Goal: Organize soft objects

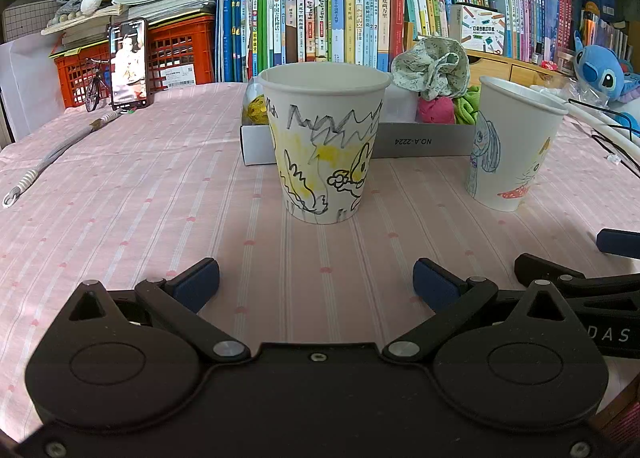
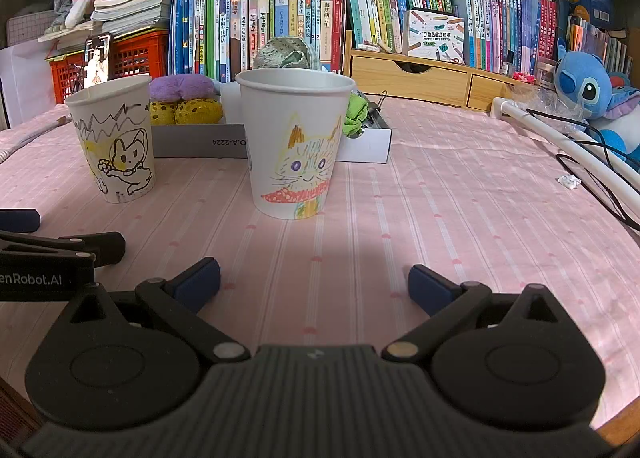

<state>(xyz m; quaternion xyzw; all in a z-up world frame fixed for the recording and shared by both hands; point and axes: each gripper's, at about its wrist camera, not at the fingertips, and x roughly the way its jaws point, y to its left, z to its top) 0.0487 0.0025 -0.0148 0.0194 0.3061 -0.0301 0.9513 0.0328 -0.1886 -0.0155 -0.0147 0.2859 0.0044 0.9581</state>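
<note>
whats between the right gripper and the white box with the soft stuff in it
In the right wrist view, the cat cup stands between the right gripper and the white box. Bare pink tablecloth lies between the fingers and that cup.

Soft items heaped in white box (image 2: pixel 188 143) behind cups: purple plush (image 2: pixel 182 86), two yellow sequin balls (image 2: pixel 198 111), floral scrunchie (image 1: pixel 432 67), pink cloth (image 1: pixel 436 109), green cloth (image 2: pixel 356 113).

Ahead of the grippers: two paper cups (image 2: pixel 295 145) (image 2: pixel 114 137), one white box (image 2: pixel 200 139), two yellow sponges (image 2: pixel 198 111) (image 2: pixel 162 112), one purple plush (image 2: pixel 182 86), one phone (image 1: pixel 129 63).
</note>
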